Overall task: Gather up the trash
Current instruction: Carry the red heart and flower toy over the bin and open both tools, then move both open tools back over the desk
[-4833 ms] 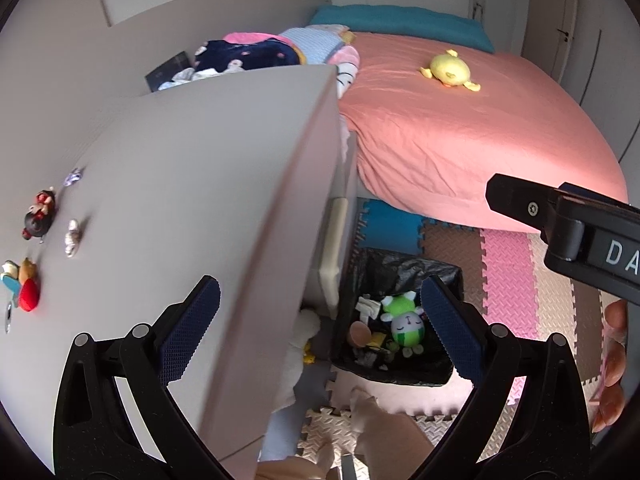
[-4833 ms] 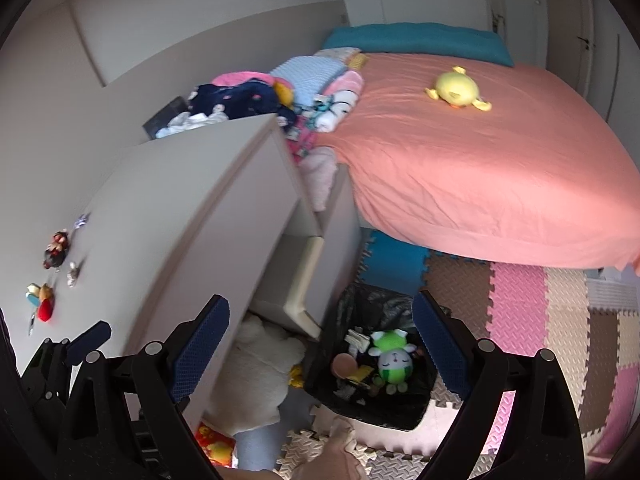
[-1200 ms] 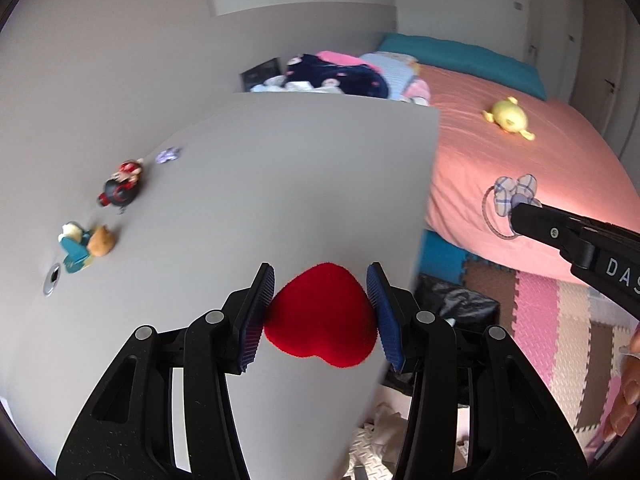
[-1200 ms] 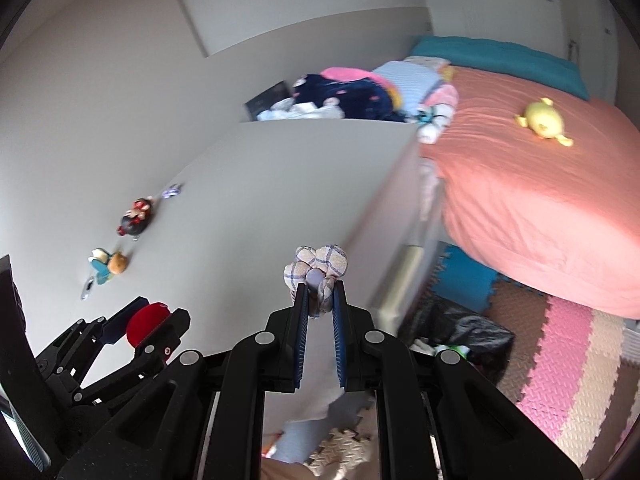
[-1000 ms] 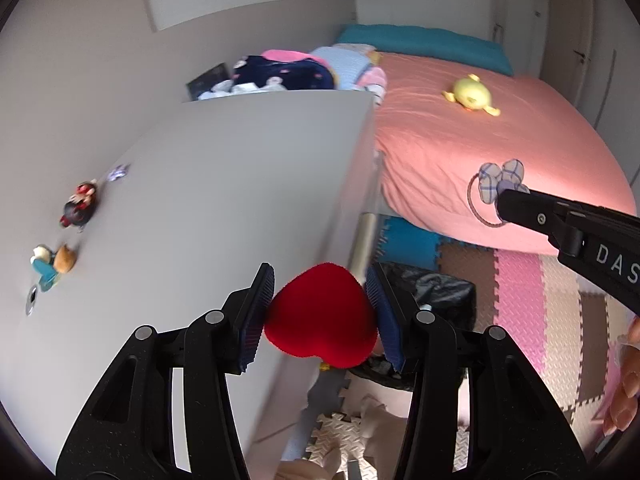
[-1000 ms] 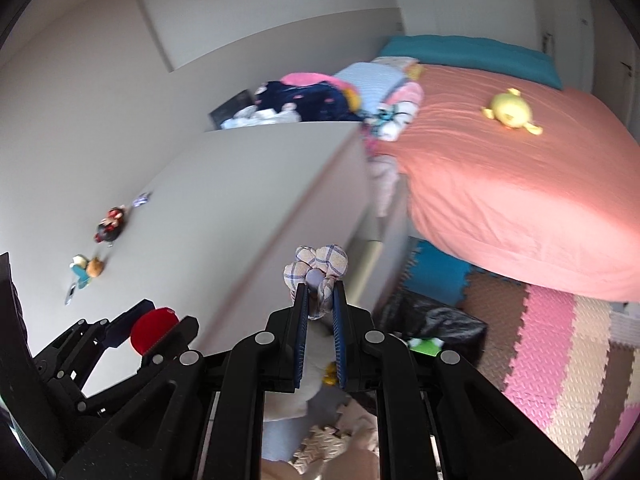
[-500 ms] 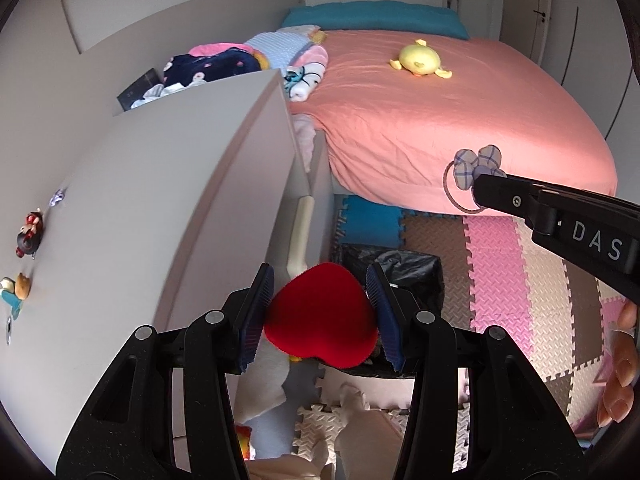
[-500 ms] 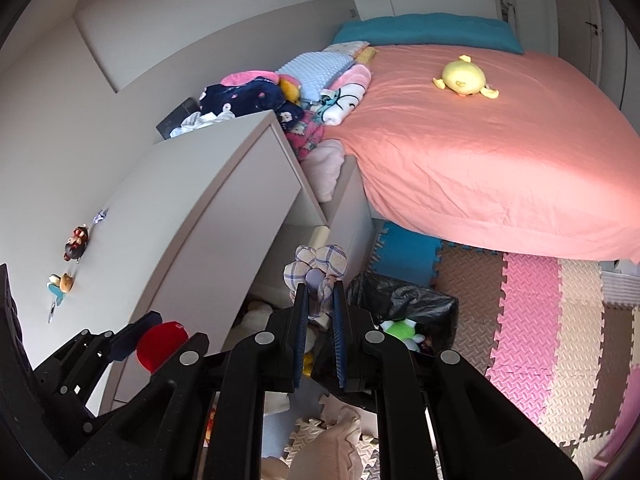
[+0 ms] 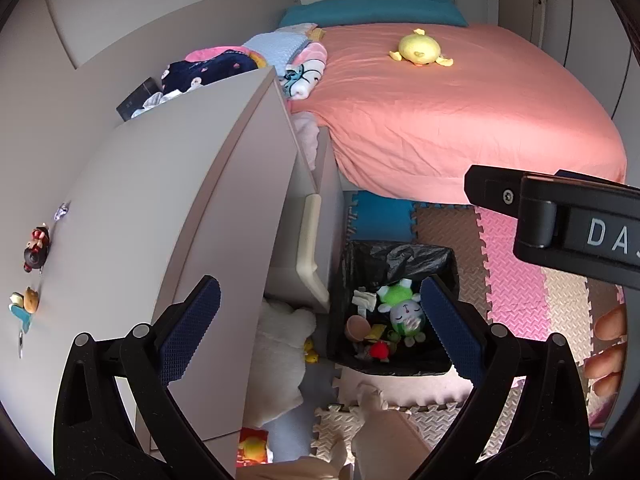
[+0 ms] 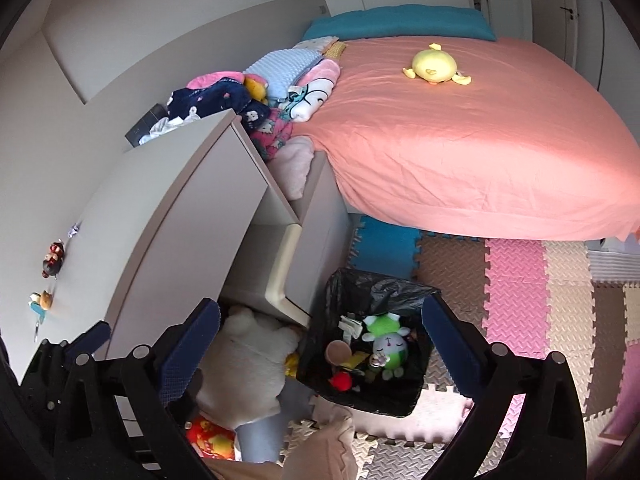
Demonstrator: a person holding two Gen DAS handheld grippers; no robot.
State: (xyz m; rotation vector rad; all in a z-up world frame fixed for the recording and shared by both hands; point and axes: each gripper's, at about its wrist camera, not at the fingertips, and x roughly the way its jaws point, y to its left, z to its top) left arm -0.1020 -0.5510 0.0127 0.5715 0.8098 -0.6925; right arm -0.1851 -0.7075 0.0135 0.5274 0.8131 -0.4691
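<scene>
A bin lined with a black bag (image 9: 400, 252) (image 10: 376, 284) stands on the floor beside the dresser. Inside it lie a red heart cushion (image 9: 379, 349) (image 10: 341, 381), a green plush toy (image 9: 400, 308) (image 10: 386, 344) and bits of paper. A small pale checked thing (image 10: 378, 359) rests on the green toy. My left gripper (image 9: 320, 328) hangs above the bin, its jaws opening wide with nothing between them. My right gripper (image 10: 320, 344) also hovers over the bin, jaws opening and bare. In the left wrist view the right gripper (image 9: 552, 216) juts in from the right.
A grey dresser top (image 9: 160, 200) with small figures (image 9: 36, 244) fills the left. Its drawer (image 9: 308, 240) stands open next to the bin. A white plush (image 10: 244, 364) lies on the floor. A bed with a pink sheet (image 9: 460, 112) and coloured foam mats (image 9: 512, 272) lie beyond.
Both grippers have opened wide. The red heart has left the left jaws and the checked bow has left the right jaws; the heart now lies in the bin.
</scene>
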